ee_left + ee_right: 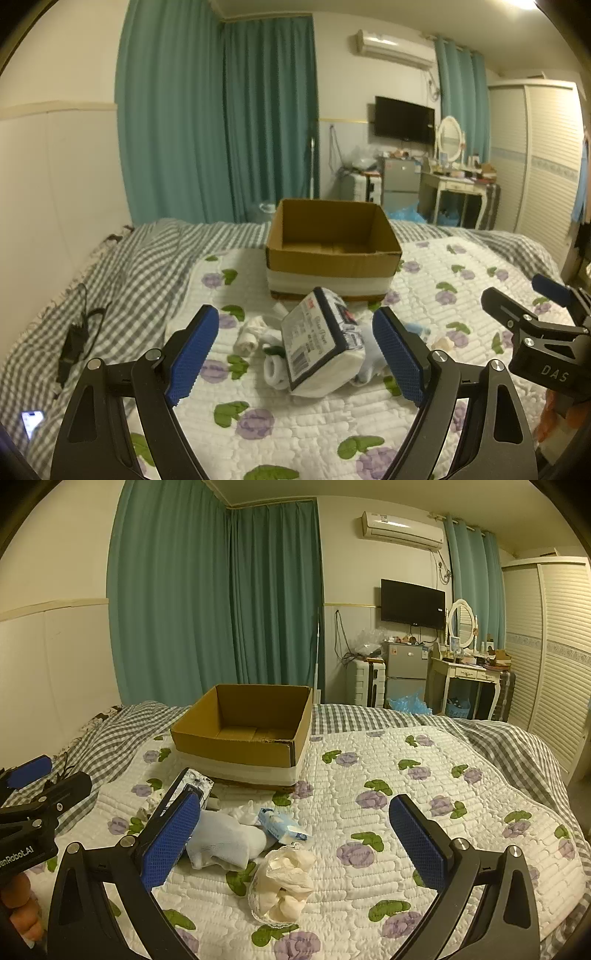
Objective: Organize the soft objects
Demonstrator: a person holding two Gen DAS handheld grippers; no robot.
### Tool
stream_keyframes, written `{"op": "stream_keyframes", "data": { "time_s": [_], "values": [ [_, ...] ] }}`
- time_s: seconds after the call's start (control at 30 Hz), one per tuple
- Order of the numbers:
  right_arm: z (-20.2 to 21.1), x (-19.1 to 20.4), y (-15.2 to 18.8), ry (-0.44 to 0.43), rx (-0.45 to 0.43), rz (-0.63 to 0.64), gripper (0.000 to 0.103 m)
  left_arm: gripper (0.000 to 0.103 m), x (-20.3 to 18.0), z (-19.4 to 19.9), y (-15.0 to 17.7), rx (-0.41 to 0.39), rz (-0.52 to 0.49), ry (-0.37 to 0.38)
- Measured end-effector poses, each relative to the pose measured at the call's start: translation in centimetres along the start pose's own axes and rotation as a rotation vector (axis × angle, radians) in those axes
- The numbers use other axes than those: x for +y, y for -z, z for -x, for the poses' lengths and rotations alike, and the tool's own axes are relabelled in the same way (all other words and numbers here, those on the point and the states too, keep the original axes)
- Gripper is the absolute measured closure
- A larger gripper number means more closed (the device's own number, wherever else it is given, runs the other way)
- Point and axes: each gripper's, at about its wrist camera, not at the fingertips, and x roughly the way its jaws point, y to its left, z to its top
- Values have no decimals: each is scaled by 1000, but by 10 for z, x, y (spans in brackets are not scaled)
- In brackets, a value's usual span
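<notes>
An empty cardboard box [332,240] sits on the floral quilt; it also shows in the right wrist view [243,734]. My left gripper [295,354] is open, its blue pads either side of a wrapped white tissue pack [321,350] without touching it. White rolled socks [251,336] lie left of the pack. My right gripper [295,845] is open above a cream lacy cloth bundle [284,882]. A pale blue sock [221,840] and a small blue packet [282,825] lie just beyond. The tissue pack [192,784] stands behind my left finger.
A black charger and cable [75,338] and a lit phone [33,421] lie on the grey checked sheet at the left. The other gripper [535,328] shows at the right edge. Beyond the bed are curtains, a fridge, a dressing table and a wardrobe.
</notes>
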Motion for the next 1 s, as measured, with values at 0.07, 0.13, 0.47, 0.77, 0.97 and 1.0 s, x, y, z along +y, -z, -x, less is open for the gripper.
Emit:
{"op": "stream_keyframes", "data": {
  "time_s": [0.07, 0.13, 0.47, 0.77, 0.97, 1.0],
  "values": [
    [-1, 0, 0, -1, 2, -1, 0, 16, 1, 0, 0, 1, 2, -2],
    [-1, 0, 0, 0, 2, 0, 0, 16, 2, -1, 0, 2, 3, -2],
    [-2, 1, 1, -9, 6, 3, 0, 16, 6, -3, -1, 5, 4, -12],
    [-4, 1, 3, -11, 11, 6, 0, 16, 7, -3, -1, 6, 2, -15],
    [-4, 1, 3, -11, 11, 6, 0, 16, 6, -3, -1, 7, 2, -15],
    [-4, 1, 3, -10, 11, 7, 0, 16, 7, -3, -1, 7, 2, -15]
  ]
}}
